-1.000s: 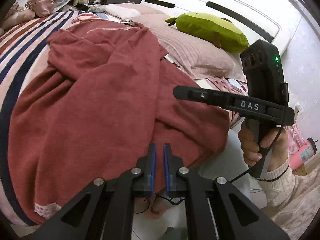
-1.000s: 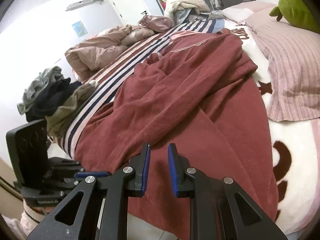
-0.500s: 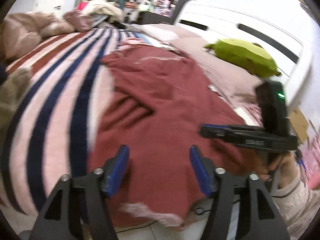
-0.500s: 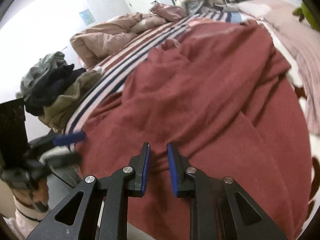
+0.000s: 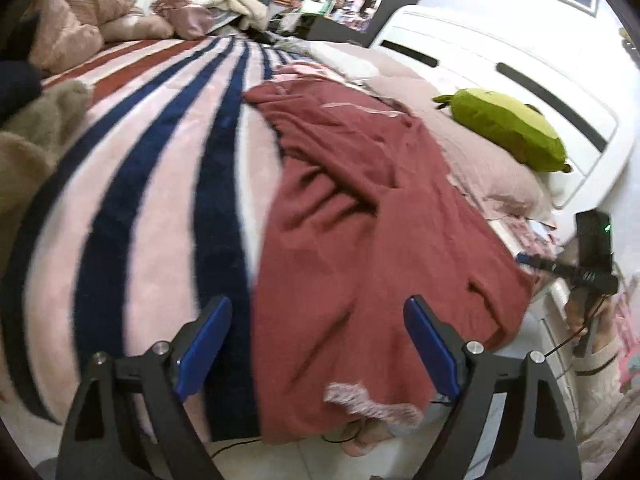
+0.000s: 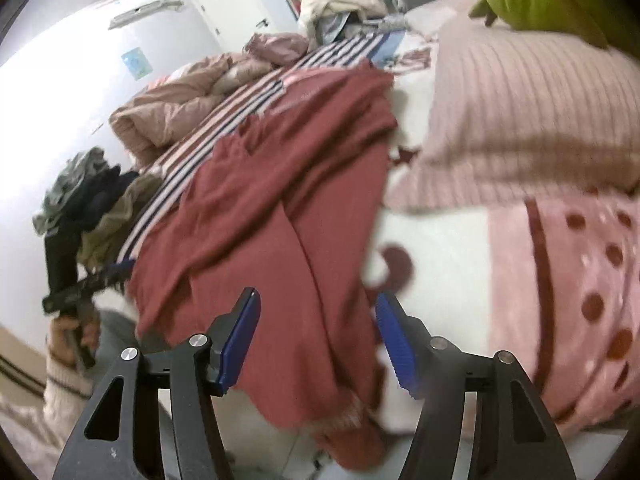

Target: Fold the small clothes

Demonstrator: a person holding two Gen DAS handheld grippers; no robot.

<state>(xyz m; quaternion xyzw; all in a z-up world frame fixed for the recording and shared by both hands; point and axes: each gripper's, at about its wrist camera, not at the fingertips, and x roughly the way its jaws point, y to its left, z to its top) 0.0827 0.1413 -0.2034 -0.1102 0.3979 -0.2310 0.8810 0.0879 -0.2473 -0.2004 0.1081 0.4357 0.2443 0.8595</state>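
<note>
A dark red garment (image 5: 360, 240) lies spread and rumpled on the bed, its lace-trimmed hem (image 5: 368, 402) hanging over the near edge. It also shows in the right wrist view (image 6: 288, 208). My left gripper (image 5: 320, 344) is open, hovering above the garment's left hem corner, not touching it. My right gripper (image 6: 318, 340) is open above the garment's right hem corner. Each gripper is seen from the other's view: the right one (image 5: 588, 272) at the bed's right edge, the left one (image 6: 80, 284) at the left edge.
A striped pink, navy and red blanket (image 5: 160, 160) covers the bed. A pink ribbed pillow (image 6: 520, 112) and a green plush toy (image 5: 508, 128) lie near the white headboard (image 5: 500, 52). A pile of clothes (image 6: 88, 200) lies at the left. Pale floor (image 5: 280, 460) lies below.
Both grippers have opened from shut. The left one swung left toward the hem's left corner; the right one swung right toward the right corner. The garment has not moved.
</note>
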